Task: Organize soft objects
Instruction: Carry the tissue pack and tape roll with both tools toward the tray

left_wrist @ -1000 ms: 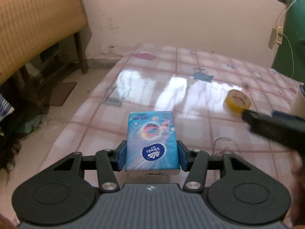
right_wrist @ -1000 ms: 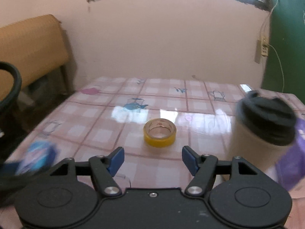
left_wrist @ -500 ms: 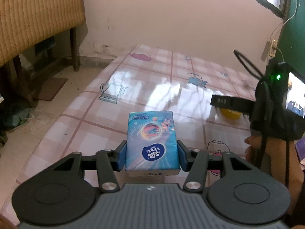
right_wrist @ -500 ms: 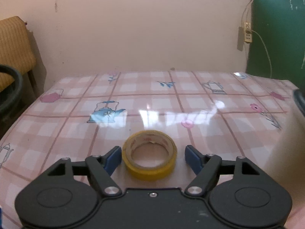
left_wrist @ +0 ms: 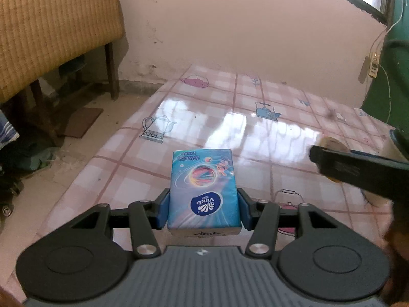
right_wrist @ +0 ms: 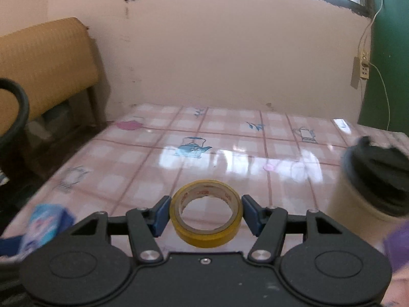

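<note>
A blue Vinda tissue pack (left_wrist: pixel 204 186) sits lengthwise between the blue pads of my left gripper (left_wrist: pixel 204 212), which is shut on it above the pink checked table (left_wrist: pixel 230 133). In the right wrist view a yellow tape roll (right_wrist: pixel 207 239) lies flat between the pads of my right gripper (right_wrist: pixel 205 211). Its jaws are closing and both pads touch the roll's sides. The tissue pack (right_wrist: pixel 44 220) shows blurred at the lower left there. The right gripper's dark body (left_wrist: pixel 358 168) crosses the right side of the left wrist view.
A white cup with a black lid (right_wrist: pixel 368 186) stands just right of the tape roll, with something purple (right_wrist: pixel 398 243) in front of it. A wicker seat (left_wrist: pixel 51 25) and the floor lie beyond the table's left edge. A wall runs behind the table.
The right gripper's pads have come in against the tape roll, and its view has pulled back and turned so the cup shows again. The left gripper still holds the tissue pack.
</note>
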Demonstrator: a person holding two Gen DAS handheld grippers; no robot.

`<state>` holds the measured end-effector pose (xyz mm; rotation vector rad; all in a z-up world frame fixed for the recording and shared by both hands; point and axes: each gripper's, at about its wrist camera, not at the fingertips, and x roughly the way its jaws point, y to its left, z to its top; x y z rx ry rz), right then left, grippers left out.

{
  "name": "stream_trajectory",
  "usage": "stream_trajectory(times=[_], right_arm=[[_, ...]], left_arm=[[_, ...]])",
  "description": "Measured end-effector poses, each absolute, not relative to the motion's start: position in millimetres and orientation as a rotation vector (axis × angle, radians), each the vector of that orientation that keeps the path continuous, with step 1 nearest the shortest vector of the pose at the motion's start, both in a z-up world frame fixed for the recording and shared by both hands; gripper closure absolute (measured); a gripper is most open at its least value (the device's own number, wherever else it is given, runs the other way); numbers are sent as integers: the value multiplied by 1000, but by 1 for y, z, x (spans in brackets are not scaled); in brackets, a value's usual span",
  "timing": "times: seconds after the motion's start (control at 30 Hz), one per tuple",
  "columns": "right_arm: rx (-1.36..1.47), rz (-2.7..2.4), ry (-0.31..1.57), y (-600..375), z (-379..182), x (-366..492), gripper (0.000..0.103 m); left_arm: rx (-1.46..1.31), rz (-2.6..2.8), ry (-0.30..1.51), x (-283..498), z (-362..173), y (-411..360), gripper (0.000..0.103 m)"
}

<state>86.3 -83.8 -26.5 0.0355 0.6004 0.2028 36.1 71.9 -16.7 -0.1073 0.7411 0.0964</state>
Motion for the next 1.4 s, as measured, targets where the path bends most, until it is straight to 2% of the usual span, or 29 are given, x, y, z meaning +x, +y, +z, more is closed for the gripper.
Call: stream_trajectory(times=[0.33,0.57,1.4], right_arm=[[2,317,611,-134,25,-11,31],[-13,324,586,-162,43,-43,31],[-3,284,587,-202,55,-55,31]], left_arm=[[-96,96,718,-7,20,35,49],[-86,76,715,-29,31,7,49],[-39,11,724,-33,45,-42,49]])
